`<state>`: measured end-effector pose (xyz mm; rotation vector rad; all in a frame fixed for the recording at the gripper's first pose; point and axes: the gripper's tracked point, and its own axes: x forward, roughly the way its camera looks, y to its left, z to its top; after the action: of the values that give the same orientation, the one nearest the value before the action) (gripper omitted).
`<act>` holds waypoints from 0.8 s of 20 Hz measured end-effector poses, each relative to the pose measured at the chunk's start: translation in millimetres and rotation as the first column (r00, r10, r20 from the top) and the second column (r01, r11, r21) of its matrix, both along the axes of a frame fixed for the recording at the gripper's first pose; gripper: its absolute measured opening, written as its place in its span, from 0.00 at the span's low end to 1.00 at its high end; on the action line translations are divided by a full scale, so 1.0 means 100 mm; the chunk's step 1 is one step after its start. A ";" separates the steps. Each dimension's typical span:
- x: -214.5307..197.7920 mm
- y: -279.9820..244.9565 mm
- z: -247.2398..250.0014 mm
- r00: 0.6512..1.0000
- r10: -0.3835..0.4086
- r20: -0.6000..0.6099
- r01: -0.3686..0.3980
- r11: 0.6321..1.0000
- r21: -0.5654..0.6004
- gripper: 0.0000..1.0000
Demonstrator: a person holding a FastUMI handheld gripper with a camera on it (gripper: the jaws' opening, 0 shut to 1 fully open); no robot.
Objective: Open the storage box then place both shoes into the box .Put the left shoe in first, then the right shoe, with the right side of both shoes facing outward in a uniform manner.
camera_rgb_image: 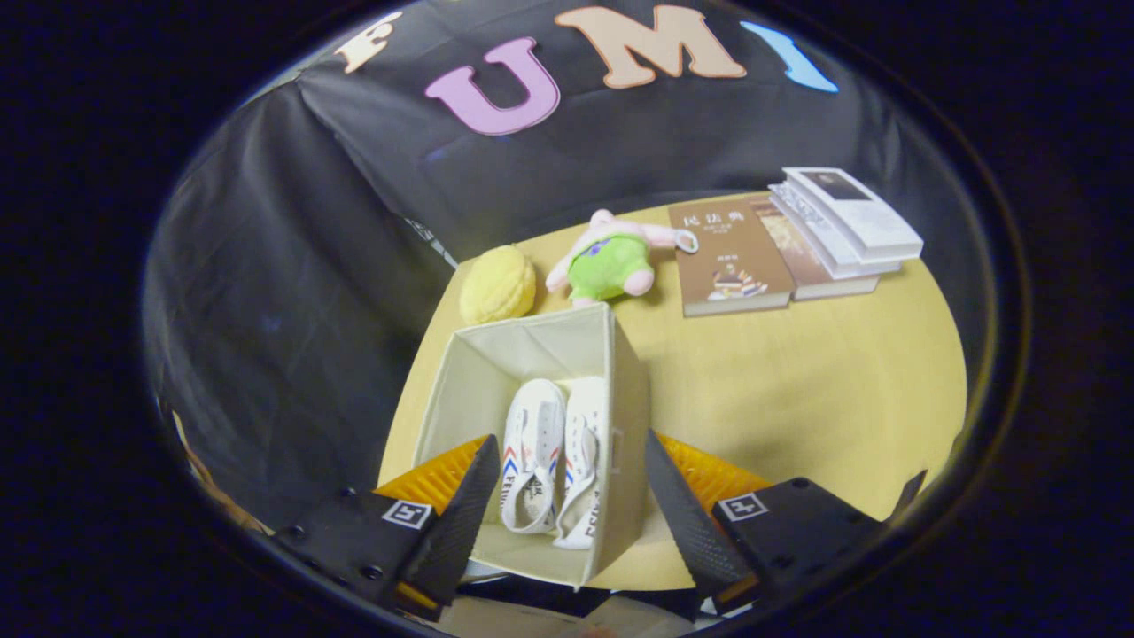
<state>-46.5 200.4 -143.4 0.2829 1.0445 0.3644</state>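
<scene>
Two white shoes lie side by side inside the open storage box (pixel 620 372), which serves as the landmark for everything else on the yellow round table (pixel 797 372). At the box's far left corner sits a yellow round plush (pixel 498 284), close to the rim but apart from it. Inside the box, the left-hand shoe (pixel 532 452) — white with red and blue stripes on its side — rests with its toe toward the far wall and its opening toward the near wall. Touching it on the right is the second shoe (pixel 585 461), tilted onto its side against the box's right wall, its sole edge turned that way. Just behind the box's far wall lies a pink plush toy in green clothes (pixel 611 261). Farther right of the box, well apart from it, a brown book (pixel 731 257) lies flat, and beside that a stack of books (pixel 842 230) topped by white ones. The gripper (pixel 567 496) hangs above the near end of the box with its fingers spread wide — one finger (pixel 465 514) over the box's left wall, the other outside its right wall — grasping nothing, the shoes' heels showing between them.
</scene>
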 end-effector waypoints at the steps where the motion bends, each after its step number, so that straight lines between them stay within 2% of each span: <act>1: 0.00 -0.08 0.04 1.000 -0.001 0.023 0.001 1.000 0.000 1.00; 5: 0.05 -0.50 0.25 0.991 -0.020 0.129 0.023 1.000 -0.019 1.00; 9: 0.17 -0.98 0.52 0.964 -0.068 0.256 0.077 0.997 -0.024 1.00; 16: 0.23 -1.90 1.00 0.873 -0.125 0.472 0.176 0.982 -0.066 1.00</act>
<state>-24.0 10.8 -43.7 0.1658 0.5577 0.2169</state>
